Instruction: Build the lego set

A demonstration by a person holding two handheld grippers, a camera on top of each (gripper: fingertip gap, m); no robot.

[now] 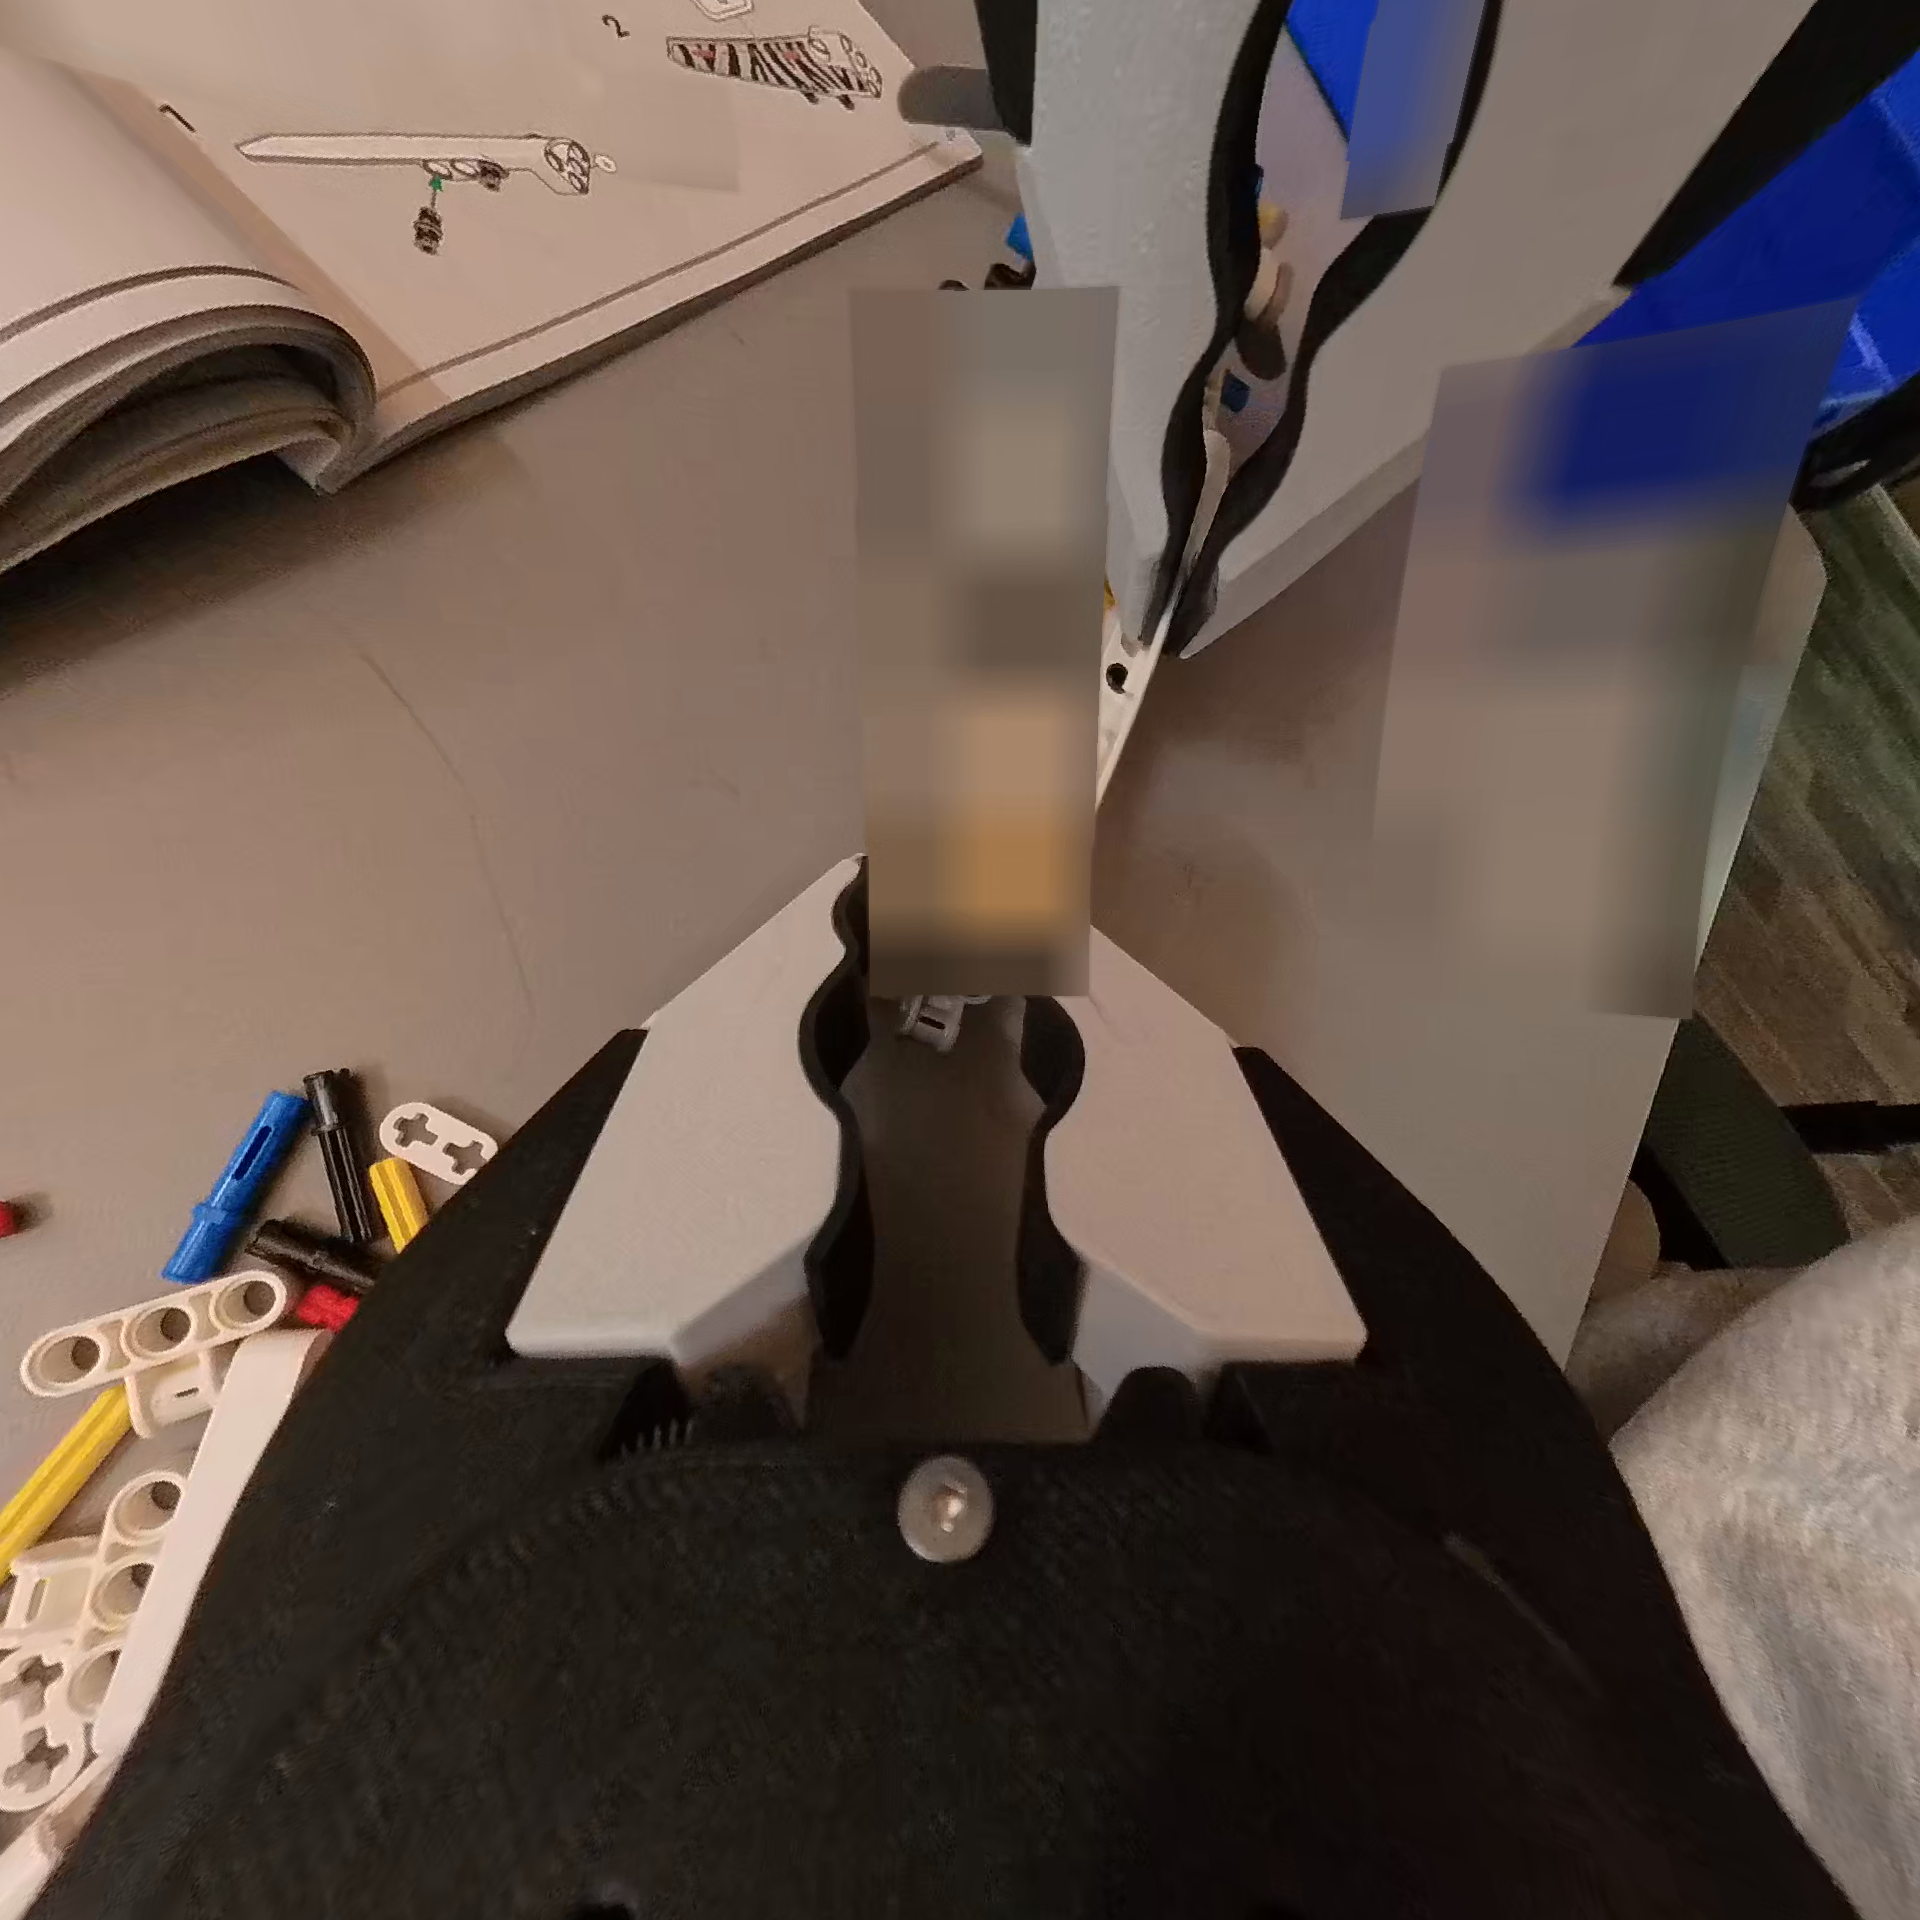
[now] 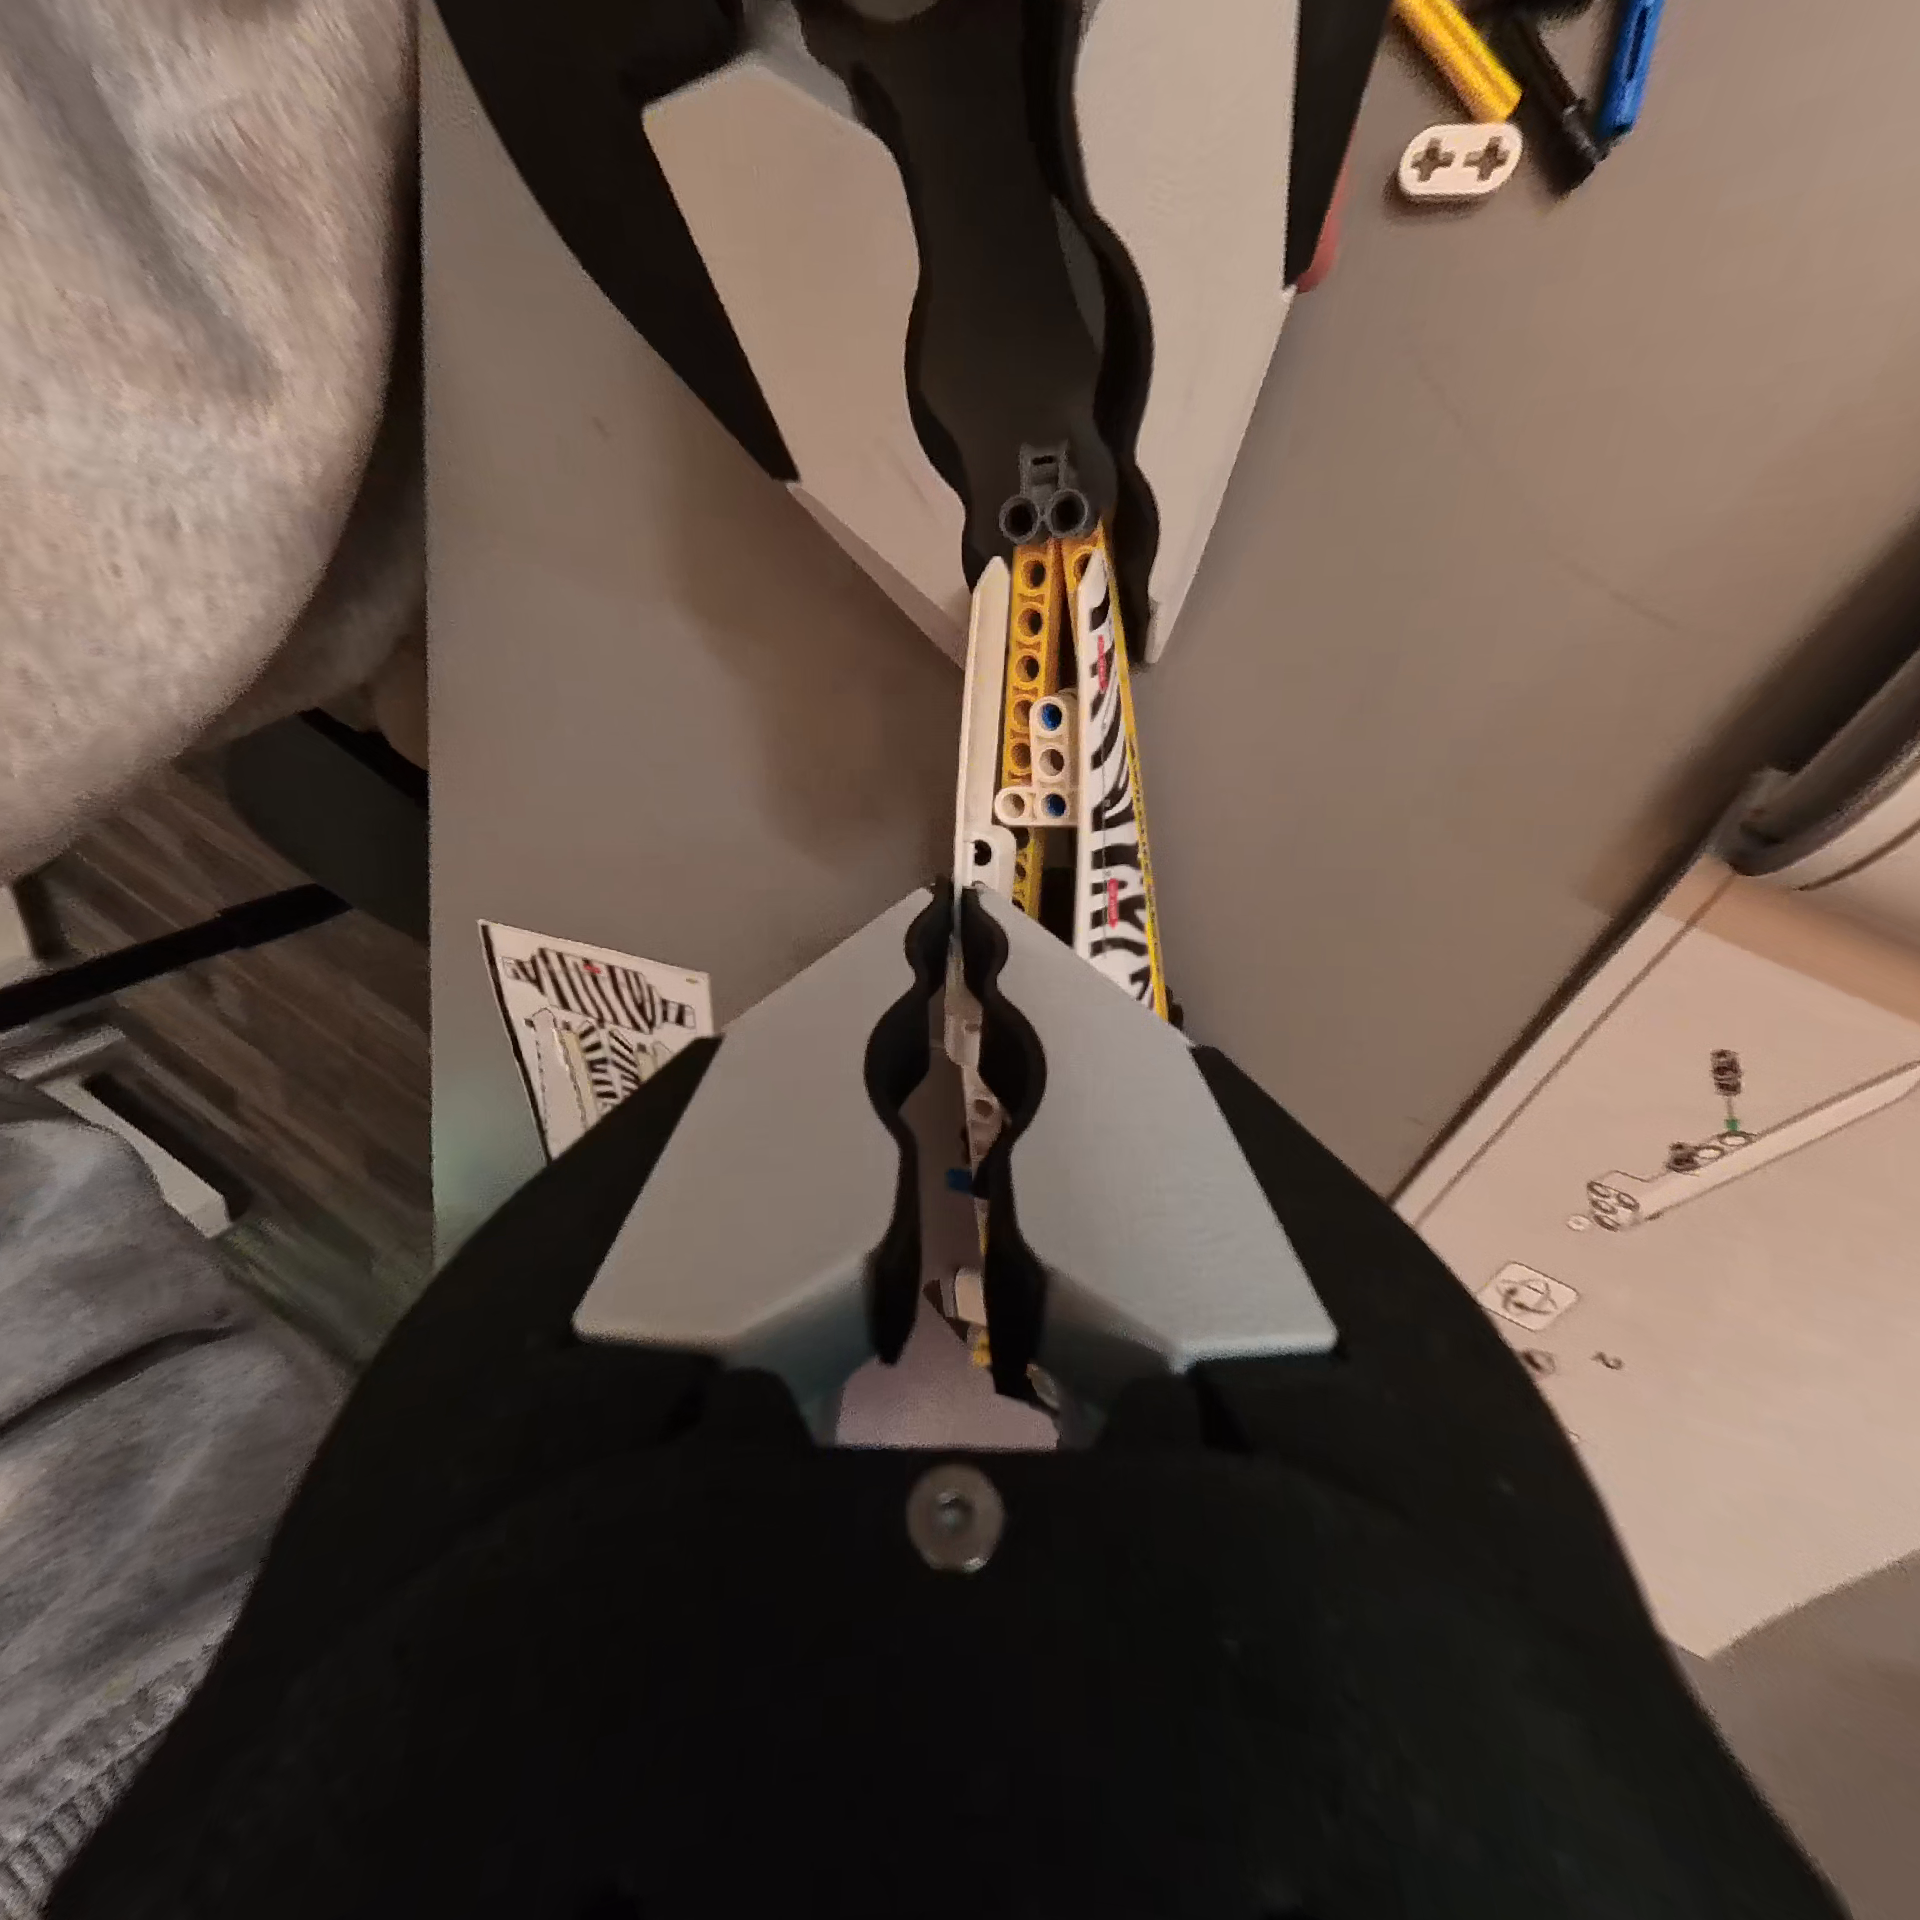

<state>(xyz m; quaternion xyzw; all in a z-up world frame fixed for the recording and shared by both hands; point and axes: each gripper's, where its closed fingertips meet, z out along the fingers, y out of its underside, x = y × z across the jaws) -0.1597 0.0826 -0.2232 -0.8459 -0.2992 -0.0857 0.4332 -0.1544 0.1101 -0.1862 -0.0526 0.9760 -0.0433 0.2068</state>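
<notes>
The lego assembly [image 2: 1029, 665] is a long body of yellow holed beams with a white panel, a zebra-striped panel [image 2: 1117, 831], a white L-beam and a grey connector [image 2: 1044, 509] at its far end. My right gripper [image 2: 958, 899] is shut on its near white end. My left gripper [image 2: 1065, 603] faces it, its pads pressed on both sides of the far end. In the left wrist view a mosaic patch hides most of the assembly between the left gripper's [image 1: 971, 883] fingers. The right gripper [image 1: 1179, 634] shows beyond, shut on the white beam [image 1: 1120, 686].
The open instruction booklet [image 1: 468, 260] lies at the back left and also shows in the right wrist view [image 2: 1662, 1195]. Loose parts lie at the left: a blue pin [image 1: 239, 1184], white beams [image 1: 156, 1330], a yellow axle [image 1: 62, 1455]. A sticker sheet [image 2: 592, 1018] lies near the table edge. The tips of one gripper are about 5 cm away from the tips of the other.
</notes>
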